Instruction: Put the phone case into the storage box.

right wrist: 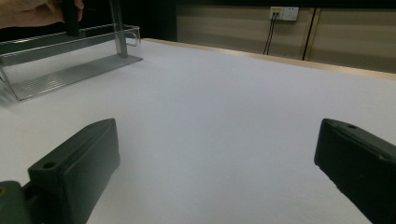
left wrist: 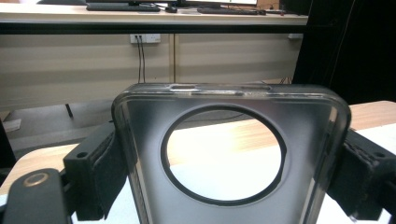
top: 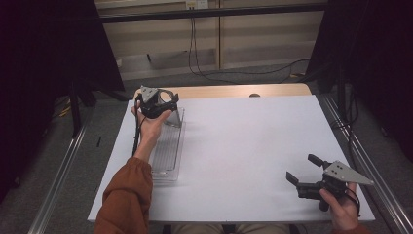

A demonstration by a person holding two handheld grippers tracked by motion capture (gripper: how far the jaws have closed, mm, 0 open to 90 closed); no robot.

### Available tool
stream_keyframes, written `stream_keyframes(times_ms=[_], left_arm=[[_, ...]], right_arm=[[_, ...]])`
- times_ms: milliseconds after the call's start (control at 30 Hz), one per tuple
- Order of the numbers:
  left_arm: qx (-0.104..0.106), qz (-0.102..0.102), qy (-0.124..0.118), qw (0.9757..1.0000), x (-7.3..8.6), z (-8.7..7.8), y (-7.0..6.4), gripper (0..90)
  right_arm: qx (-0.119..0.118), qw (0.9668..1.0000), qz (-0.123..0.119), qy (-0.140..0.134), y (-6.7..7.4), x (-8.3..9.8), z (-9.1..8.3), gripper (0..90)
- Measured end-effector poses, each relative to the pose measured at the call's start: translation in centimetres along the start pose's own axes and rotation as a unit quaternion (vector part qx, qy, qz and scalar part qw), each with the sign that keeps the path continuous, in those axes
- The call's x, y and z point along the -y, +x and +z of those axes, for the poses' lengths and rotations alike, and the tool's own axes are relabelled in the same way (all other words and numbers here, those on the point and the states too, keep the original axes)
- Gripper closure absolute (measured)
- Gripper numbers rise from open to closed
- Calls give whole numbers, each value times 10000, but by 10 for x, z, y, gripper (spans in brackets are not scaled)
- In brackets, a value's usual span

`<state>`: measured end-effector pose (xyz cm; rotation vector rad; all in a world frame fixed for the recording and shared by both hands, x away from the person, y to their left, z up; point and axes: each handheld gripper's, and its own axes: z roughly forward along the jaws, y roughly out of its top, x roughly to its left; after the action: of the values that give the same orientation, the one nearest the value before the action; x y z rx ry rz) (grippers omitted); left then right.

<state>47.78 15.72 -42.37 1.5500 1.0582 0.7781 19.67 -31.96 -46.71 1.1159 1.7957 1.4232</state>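
Observation:
My left gripper (top: 164,103) is raised over the far end of a clear plastic tray (top: 167,152) at the table's left. It is shut on a smoky translucent phone case (left wrist: 229,94) with a large round cutout, and the jaws press on the case's two long sides. The case (top: 171,95) stands up from the gripper. Near the front right corner my right gripper (top: 301,166) is held just above the white table top, open, with nothing between its jaws (right wrist: 217,158). The tray (right wrist: 70,74) also shows far off in the right gripper view.
A white sheet (top: 243,146) covers the table, with a wooden strip (top: 234,91) bare along the far edge. Metal rails (top: 58,180) run along both sides of the table. Cables (top: 229,73) lie on the floor beyond.

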Motion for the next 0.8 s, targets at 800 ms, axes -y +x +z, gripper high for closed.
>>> stream_keyframes(times_ms=[800], left_arm=[[-59, 79, 138, 9999, -3, 21, -3, 69]], right_arm=[[-49, 10000, 45, 6, 0, 0, 0, 0]])
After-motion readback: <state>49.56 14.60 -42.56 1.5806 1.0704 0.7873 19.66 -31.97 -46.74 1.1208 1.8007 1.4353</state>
